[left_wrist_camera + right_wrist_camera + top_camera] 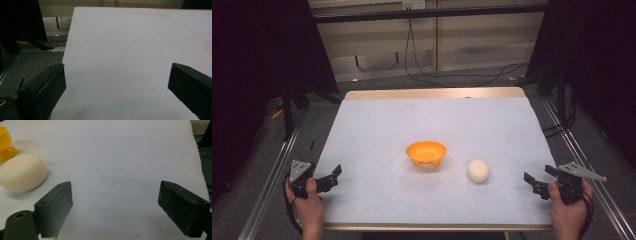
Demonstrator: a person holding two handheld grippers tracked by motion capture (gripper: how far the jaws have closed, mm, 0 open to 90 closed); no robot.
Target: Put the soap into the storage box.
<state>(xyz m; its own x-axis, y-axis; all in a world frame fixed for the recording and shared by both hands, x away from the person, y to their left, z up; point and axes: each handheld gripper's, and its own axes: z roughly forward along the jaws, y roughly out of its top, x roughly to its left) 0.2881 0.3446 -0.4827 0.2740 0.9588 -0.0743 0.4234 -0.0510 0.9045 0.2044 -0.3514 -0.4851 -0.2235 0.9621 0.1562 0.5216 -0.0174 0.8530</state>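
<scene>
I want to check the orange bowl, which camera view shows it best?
The high view: the whole orange bowl sits open and unobstructed mid-table. The right gripper view catches just a cropped edge of it beside the white lump.

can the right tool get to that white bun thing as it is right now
Probably yes. The right tool is open at the table's right edge, only bare white surface lies between it and the white bun, and the orange bowl stands beyond it.

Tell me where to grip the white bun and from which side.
Grip the white bun across its rounded middle, jaws either side, coming from the right with the right gripper, probably. It lies apart from the orange bowl, nearest that open gripper.
</scene>
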